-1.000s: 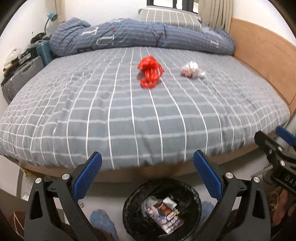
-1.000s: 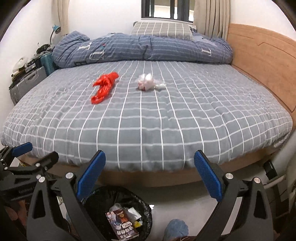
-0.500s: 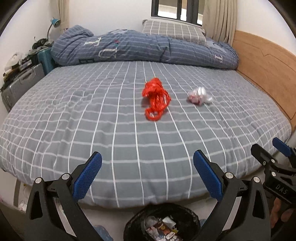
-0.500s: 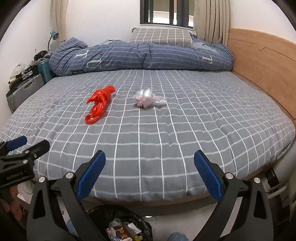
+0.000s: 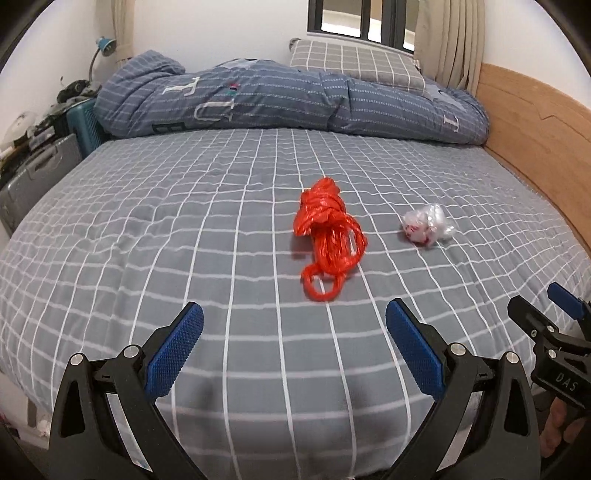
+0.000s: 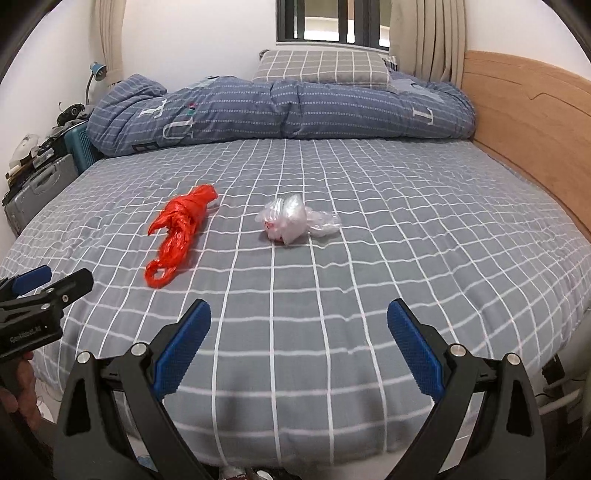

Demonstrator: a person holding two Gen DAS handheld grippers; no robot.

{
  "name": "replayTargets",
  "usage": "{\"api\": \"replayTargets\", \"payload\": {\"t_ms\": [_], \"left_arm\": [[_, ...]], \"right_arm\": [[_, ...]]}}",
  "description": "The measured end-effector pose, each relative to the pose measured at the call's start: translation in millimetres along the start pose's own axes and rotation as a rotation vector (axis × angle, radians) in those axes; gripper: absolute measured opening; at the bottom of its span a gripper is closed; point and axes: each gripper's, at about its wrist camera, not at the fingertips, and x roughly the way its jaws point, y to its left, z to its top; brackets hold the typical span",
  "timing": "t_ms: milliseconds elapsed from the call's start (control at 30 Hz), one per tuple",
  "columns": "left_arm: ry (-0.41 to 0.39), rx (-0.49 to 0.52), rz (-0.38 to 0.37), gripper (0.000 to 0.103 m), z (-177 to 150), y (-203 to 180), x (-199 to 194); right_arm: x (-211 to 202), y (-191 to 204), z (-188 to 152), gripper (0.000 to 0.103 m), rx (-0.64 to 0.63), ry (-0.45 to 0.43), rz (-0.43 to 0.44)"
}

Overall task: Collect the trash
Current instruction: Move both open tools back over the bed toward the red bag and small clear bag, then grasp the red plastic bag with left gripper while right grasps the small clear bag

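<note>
Here the left gripper (image 5: 293,347) is held with its jaws spread wide and nothing between its blue ribbed pads (image 5: 173,354). It is poised over the near part of the bed (image 5: 184,258), above the grey sheet with white grid lines. Likewise, the right gripper (image 6: 299,347) is kept wide open and empty, over the near edge of the same sheet. Each gripper is caught at the edge of the other's view, and part of a hand is seen below each one there.

Ahead of the left gripper, slightly right of its centre line, a crumpled red plastic bag (image 5: 327,236) is laid on the sheet, with its looped handles turned toward the camera. A wad of clear plastic wrap (image 5: 424,225), marked with red, is found to the right of it, near but apart. From the right wrist view the wad is seen almost straight ahead, and the red bag to its left. Neither piece is touched by a gripper.

Farther back, a rolled blue-grey duvet (image 6: 280,110) is stretched across the head of the bed, with a checked pillow (image 6: 321,66) propped behind it under the window (image 6: 332,22). A wooden side panel (image 6: 528,122) is seen along the right, and suitcases (image 5: 37,177) are stacked beside the bed on the left.
</note>
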Motion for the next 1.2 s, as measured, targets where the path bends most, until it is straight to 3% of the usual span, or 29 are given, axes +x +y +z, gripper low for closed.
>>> {"api": "replayTargets", "payload": {"t_ms": [633,1033,1200], "left_arm": [[0.043,0.018,-0.021,0.097,56.8,-11.3,87.6],[0.078,0.027,-0.031,0.096,74.8,-19.7,135.3],[0.103,0.031,-0.035,0.084,74.6,-24.5,149.6]], "right_arm": [[94.4,-0.5,67.1,0.092,-0.012,-0.008,-0.008],[142.1,-2.0,86.0,0.092,0.004,0.044,0.000],[153.9,-1.3,86.8,0.090,0.007,0.063,0.013]]}}
